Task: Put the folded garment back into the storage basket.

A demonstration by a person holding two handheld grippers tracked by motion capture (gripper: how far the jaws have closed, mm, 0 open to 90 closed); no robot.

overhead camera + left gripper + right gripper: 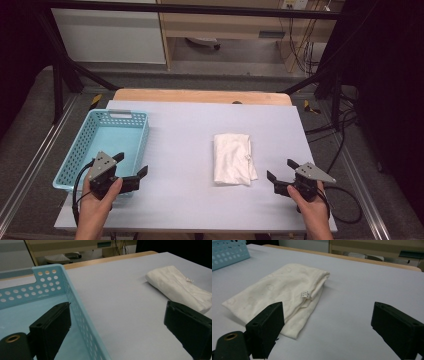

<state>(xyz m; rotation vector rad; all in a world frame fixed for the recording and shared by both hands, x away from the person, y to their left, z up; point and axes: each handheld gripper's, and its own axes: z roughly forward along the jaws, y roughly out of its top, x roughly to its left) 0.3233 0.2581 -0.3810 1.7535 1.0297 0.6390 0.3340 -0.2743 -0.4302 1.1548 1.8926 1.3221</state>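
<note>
My left gripper [131, 168] hangs over the near right corner of the blue basket [80, 150], its fingers [53, 327] spread wide with nothing between them; one sits above the basket floor, the other out over the bare tabletop [185, 150]. My right gripper [280, 172] is low over the tabletop near the front right edge, fingers [268, 326] just as wide apart and holding nothing.

The folded white cloth [233, 158] lies flat in the middle of the tabletop, between my two hands, apart from the basket and closer to my right gripper. In the right gripper view the cloth's [282, 292] near corner sits just ahead of my left-hand finger, with a small label [305, 294] showing on the folded edge.

As I judge it, I am at the approach: nothing is picked up yet, and the basket looks like the place the cloth belongs. Next I should bring the right fingers forward and down over the cloth's near edge, get under all the folded layers, and close firmly so the fold does not fall open on lifting. My left gripper may need to take the far side.
</note>
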